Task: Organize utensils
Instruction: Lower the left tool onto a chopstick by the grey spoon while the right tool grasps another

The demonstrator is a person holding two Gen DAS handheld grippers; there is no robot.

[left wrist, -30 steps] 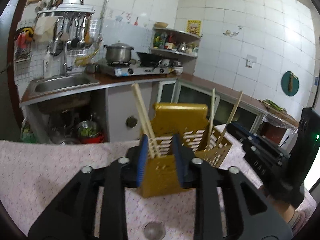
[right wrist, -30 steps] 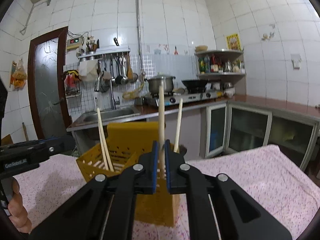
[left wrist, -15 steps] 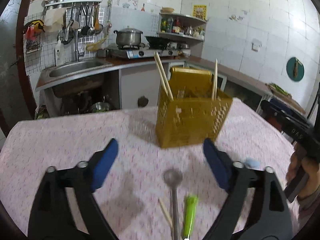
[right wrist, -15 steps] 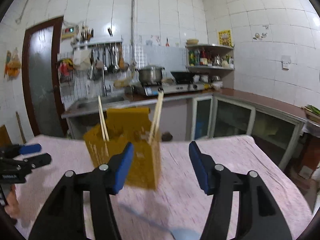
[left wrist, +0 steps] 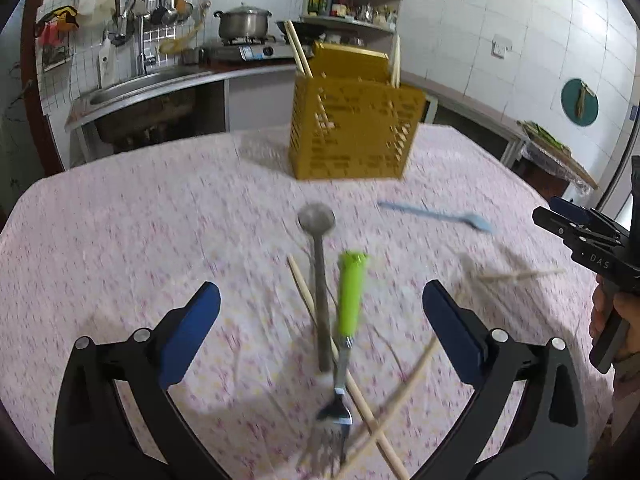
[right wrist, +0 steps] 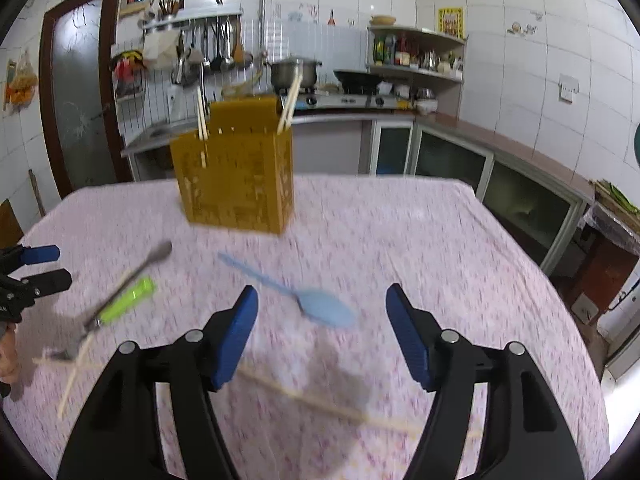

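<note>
With chopsticks (right wrist: pixel 202 118) now standing in the yellow utensil holder (right wrist: pixel 236 184) toward the table's far edge, we are pulling back, left gripper (left wrist: pixel 320 330) and right gripper (right wrist: pixel 322 330) both opening, empty, over the remaining green-handled fork (left wrist: pixel 346 320), metal spoon (left wrist: pixel 320 272) and blue spoon (right wrist: pixel 312 300).

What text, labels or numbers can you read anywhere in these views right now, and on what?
"DAS": white letters on the right gripper body, seen from the left wrist view.
Yellow wall poster: print too small to read.
Box with a lit display above the door: digits too blurred.
Shelf bottles: labels unreadable.
</note>
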